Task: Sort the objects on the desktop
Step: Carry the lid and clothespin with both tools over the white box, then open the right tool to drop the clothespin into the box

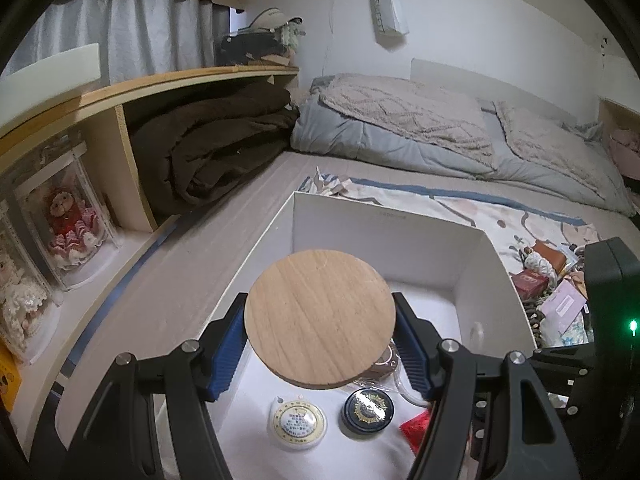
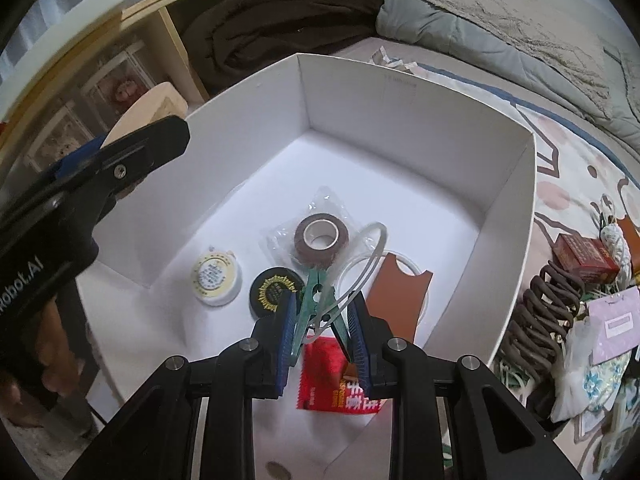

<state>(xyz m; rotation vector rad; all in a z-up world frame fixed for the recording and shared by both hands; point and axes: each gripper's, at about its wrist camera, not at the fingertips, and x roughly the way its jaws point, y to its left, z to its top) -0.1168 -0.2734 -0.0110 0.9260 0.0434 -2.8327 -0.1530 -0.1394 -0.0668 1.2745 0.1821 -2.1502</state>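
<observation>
Wooden disc [image 1: 319, 319] over box rim [image 1: 260, 236].

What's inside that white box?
The white box holds a tape roll, cream tin, black tin, brown card and red packet. The grippers cover parts.

Round wooden disc [image 1: 319, 319] held flat over white box [image 1: 372, 220]. Green clothespin [image 2: 316, 312] clamped upright above box floor w/ tape roll [image 2: 321, 240], two round tins.

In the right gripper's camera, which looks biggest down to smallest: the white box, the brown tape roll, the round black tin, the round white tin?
1. White box
2. Brown tape roll
3. Round black tin and round white tin: they look alike, so I won't rank them.
</observation>
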